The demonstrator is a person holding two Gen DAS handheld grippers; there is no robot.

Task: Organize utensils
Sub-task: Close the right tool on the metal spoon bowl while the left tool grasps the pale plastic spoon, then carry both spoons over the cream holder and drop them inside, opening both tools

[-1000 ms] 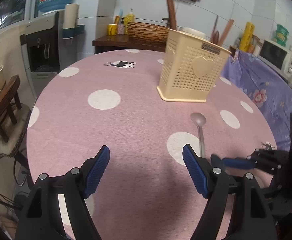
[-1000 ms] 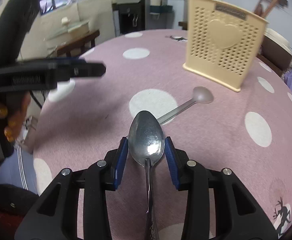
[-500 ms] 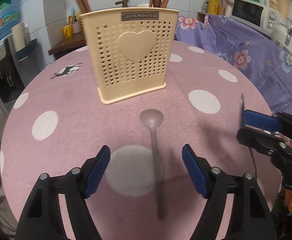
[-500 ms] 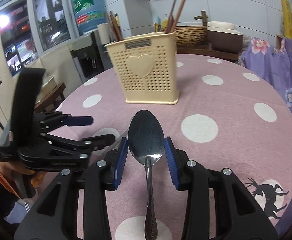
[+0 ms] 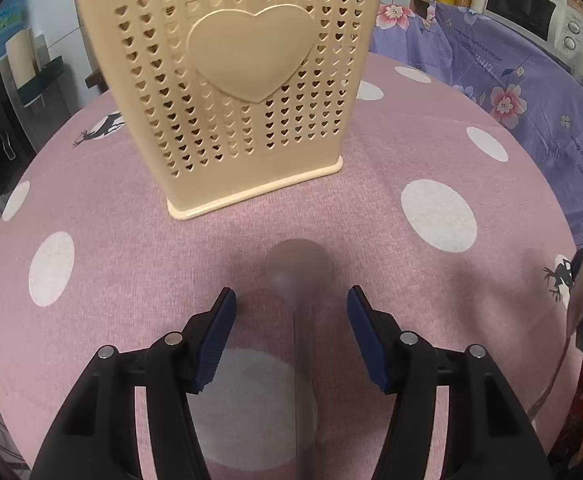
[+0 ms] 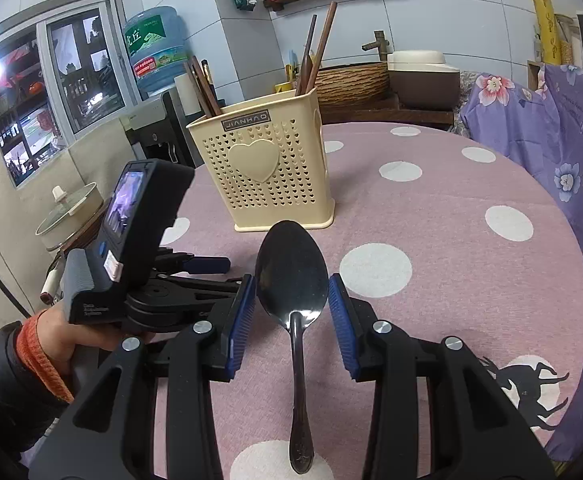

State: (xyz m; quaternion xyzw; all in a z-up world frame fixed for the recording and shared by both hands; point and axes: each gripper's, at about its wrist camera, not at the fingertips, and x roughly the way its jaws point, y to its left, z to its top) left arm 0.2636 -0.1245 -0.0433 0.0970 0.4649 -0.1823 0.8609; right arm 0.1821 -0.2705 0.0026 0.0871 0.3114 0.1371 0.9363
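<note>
Left wrist view: the left gripper is spread wide with a blurry spoon lying on the table between its fingers, holder right behind. Right wrist view: the right gripper clamps a second spoon by the bowl, holder well ahead.

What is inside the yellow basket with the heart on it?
Dark wooden chopsticks poke out of the top of the cream utensil basket, with more sticks at its left end. Their lower ends are hidden by the basket's walls, so anything shorter inside cannot be seen.
</note>
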